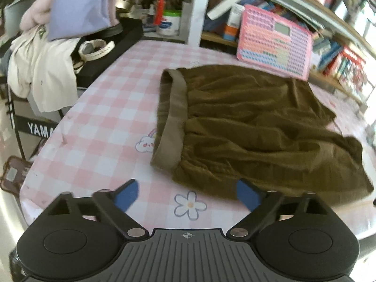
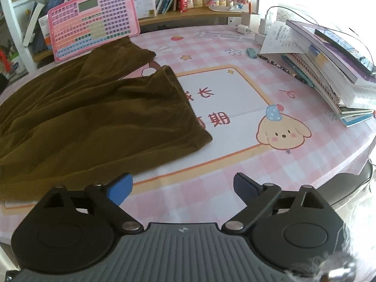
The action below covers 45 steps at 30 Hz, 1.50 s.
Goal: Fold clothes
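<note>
Olive-brown shorts (image 1: 246, 127) lie flat on the pink checked tablecloth (image 1: 105, 108). Their elastic waistband (image 1: 174, 117) faces left in the left wrist view. My left gripper (image 1: 186, 195) is open and empty, just in front of the waistband's near corner. In the right wrist view the shorts (image 2: 94, 117) spread to the left, with two leg hems (image 2: 183, 98) pointing right. My right gripper (image 2: 182, 189) is open and empty over the tablecloth (image 2: 293, 176), just in front of the near leg.
A pink toy calculator board (image 1: 275, 42) (image 2: 94, 21) leans against the shelf at the back. A stack of books (image 2: 329, 70) sits at the right. White and lilac clothes (image 1: 44, 65) hang over a black Yamaha keyboard (image 1: 112, 47) at the left.
</note>
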Each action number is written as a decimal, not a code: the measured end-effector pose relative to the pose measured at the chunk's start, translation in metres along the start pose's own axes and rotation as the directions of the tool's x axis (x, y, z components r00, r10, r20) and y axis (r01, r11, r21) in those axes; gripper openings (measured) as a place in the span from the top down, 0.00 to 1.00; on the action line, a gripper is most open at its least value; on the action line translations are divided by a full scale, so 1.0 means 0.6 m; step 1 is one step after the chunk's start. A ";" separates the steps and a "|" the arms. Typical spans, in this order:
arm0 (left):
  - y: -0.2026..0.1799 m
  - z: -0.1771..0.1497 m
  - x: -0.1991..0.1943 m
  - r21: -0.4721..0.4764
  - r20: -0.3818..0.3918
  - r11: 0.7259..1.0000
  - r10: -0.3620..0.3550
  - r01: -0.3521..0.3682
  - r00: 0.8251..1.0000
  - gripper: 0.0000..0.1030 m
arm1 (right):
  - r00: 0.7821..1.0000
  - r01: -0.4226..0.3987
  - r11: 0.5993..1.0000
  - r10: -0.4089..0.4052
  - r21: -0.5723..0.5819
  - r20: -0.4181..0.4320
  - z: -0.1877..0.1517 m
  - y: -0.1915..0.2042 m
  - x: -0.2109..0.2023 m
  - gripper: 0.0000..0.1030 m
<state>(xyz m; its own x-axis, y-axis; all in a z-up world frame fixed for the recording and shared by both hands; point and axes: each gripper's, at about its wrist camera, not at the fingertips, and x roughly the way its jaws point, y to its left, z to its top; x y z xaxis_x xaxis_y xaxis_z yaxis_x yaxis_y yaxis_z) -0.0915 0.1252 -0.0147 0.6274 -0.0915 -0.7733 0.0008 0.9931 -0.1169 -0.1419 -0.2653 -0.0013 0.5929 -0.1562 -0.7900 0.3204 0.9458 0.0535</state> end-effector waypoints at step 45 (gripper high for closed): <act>-0.086 0.301 0.056 0.306 0.091 0.952 -0.022 -0.007 0.996 0.03 | 0.876 -0.406 0.543 0.460 -0.735 -0.144 0.535 0.151 0.097 0.02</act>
<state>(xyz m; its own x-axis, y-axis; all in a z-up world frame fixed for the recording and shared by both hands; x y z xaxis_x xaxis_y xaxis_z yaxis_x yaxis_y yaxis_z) 0.0703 0.0839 0.0777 0.6957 -0.1059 -0.7105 0.2346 0.9683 0.0854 0.1591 -0.2803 0.1535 0.5606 0.3396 -0.7552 -0.6097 0.7865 -0.0989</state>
